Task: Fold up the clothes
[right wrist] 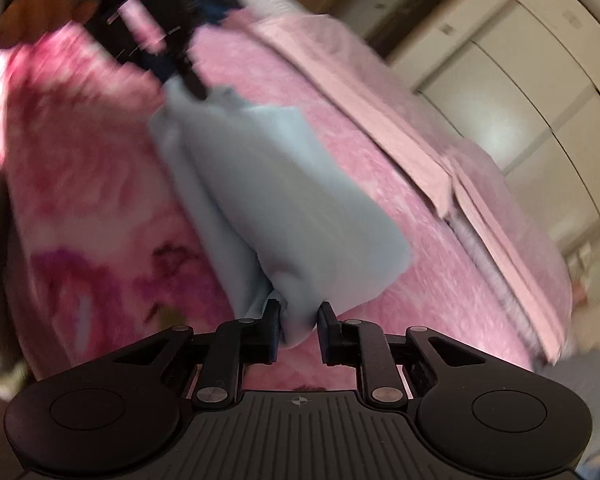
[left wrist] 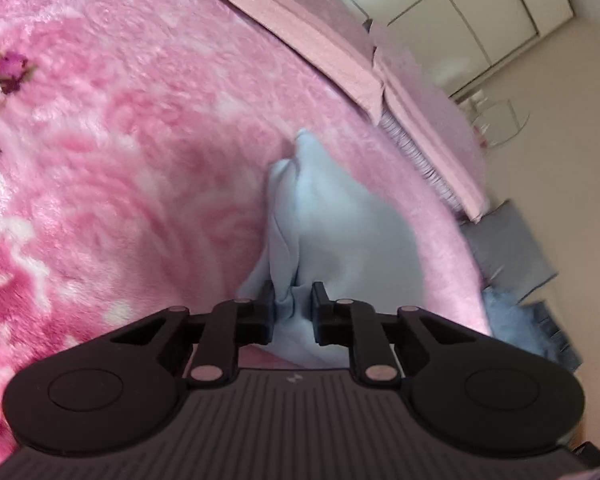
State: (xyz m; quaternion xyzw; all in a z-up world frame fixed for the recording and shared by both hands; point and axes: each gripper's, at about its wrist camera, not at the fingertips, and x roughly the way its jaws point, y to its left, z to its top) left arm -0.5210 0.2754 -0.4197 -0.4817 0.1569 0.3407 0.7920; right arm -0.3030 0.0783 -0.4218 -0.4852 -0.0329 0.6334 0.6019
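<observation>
In the left wrist view we see our left tool (left wrist: 293, 304) clamped on a bunched fold of the pale blue soft cloth garment (left wrist: 332, 216), which rises from the fingers toward twelve o'clock and ends in a peak over the fluffy pink floral blanket (left wrist: 120, 140) covering the bed. At one o'clock a folded pink sheet (left wrist: 320, 40) runs along the bed's far edge, and at three o'clock a grey cushion (left wrist: 508, 244) lies beyond it. In the right wrist view our right tool (right wrist: 299, 320) pinches another gathered edge of the same pale blue garment (right wrist: 276, 200), which stretches toward eleven o'clock to the blurred left tool (right wrist: 188, 76). White cupboard doors (right wrist: 520, 92) stand at two o'clock.
</observation>
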